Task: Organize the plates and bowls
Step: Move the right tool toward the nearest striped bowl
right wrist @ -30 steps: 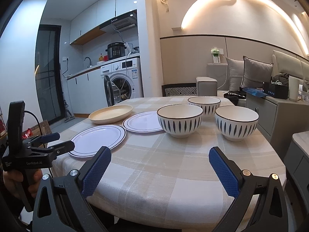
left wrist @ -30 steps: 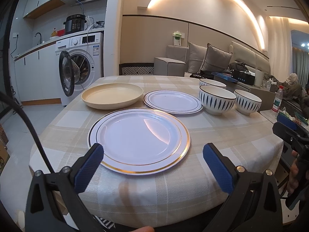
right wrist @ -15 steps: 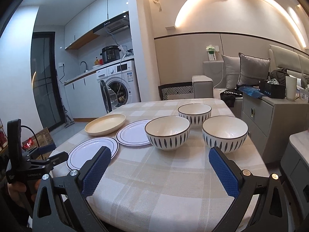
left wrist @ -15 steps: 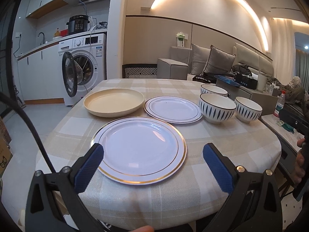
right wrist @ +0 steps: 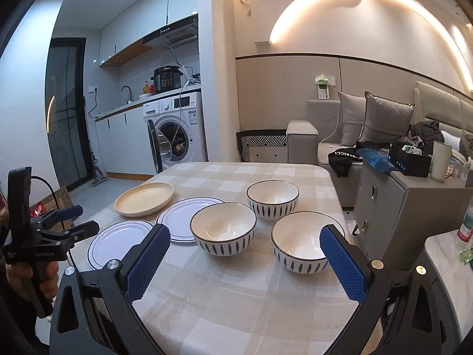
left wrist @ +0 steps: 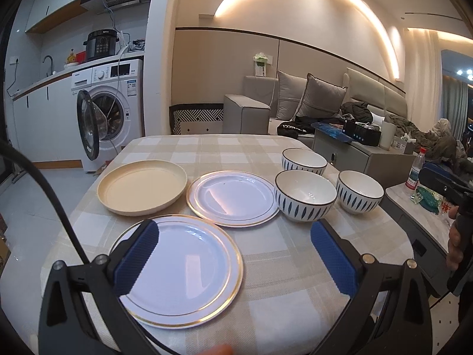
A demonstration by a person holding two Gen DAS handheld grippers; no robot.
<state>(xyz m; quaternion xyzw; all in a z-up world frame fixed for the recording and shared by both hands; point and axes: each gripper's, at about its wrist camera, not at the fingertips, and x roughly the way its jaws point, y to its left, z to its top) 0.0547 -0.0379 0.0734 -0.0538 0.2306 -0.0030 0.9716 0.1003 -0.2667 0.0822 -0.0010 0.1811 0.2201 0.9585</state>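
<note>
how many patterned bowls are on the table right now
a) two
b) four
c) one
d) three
d) three: the right wrist view shows the near-left bowl, the near-right bowl and the far bowl, each standing apart on the checked tablecloth, none stacked yet.

Bare worktop (right wrist: pixel 236 301) lies open between the right tongs (right wrist: pixel 245 261); ahead, three patterned bowls (right wrist: pixel 223 227) crowd together, plates (right wrist: pixel 183 219) blocking leftward.
</note>
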